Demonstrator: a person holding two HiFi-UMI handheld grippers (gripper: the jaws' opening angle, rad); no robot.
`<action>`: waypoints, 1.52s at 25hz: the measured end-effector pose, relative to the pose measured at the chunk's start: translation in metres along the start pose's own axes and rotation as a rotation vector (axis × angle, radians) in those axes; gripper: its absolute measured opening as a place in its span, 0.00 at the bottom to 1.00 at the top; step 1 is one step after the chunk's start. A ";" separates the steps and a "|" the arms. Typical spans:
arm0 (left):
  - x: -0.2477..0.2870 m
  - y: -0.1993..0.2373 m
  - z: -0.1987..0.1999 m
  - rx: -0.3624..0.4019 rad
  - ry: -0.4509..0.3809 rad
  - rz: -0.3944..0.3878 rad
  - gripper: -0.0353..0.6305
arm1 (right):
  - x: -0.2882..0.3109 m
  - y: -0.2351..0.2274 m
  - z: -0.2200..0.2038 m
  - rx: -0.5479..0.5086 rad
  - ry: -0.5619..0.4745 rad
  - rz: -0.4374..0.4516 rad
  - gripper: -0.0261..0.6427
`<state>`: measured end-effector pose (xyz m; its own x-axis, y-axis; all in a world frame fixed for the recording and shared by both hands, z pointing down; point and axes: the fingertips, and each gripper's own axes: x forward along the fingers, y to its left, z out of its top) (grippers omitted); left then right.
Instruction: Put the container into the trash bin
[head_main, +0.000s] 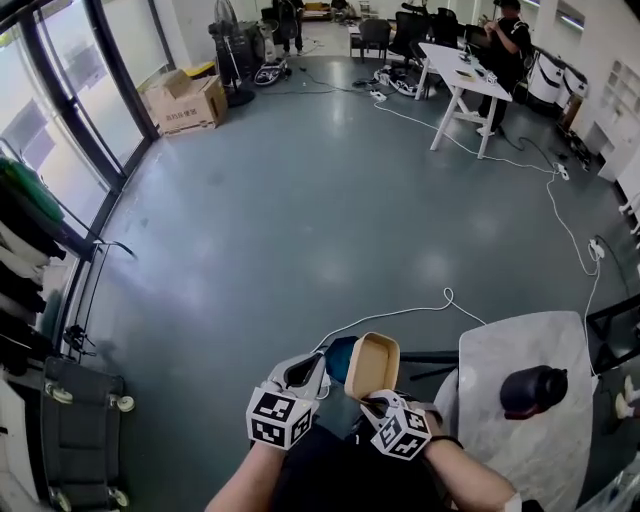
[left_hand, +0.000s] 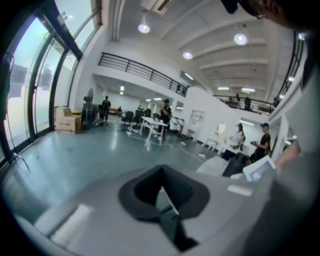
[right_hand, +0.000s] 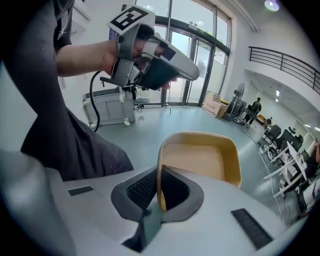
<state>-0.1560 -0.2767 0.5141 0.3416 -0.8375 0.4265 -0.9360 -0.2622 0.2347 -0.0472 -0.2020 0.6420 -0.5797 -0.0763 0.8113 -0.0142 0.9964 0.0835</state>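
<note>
Container (head_main: 372, 365) hangs pinched in downward-tilted right gripper (head_main: 376, 398).

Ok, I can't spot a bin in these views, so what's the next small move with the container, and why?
Probably turn to search for the bin while the right gripper holds on. Its fingers pinch the rim of the container, and no trash bin shows in any view, only open floor ahead and a table at the right. The left gripper is shut on nothing.
</note>
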 end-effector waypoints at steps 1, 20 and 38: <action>0.005 0.002 0.000 -0.006 0.003 0.005 0.07 | 0.004 -0.003 -0.004 -0.002 0.008 0.012 0.04; 0.082 0.076 -0.088 -0.107 0.150 -0.065 0.07 | 0.124 -0.031 -0.034 0.027 0.165 0.123 0.04; 0.140 0.121 -0.209 -0.209 0.270 -0.082 0.07 | 0.265 -0.021 -0.135 0.089 0.349 0.199 0.05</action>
<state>-0.2042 -0.3250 0.7850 0.4509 -0.6538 0.6076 -0.8766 -0.1964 0.4393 -0.0905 -0.2482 0.9337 -0.2677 0.1254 0.9553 -0.0087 0.9911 -0.1325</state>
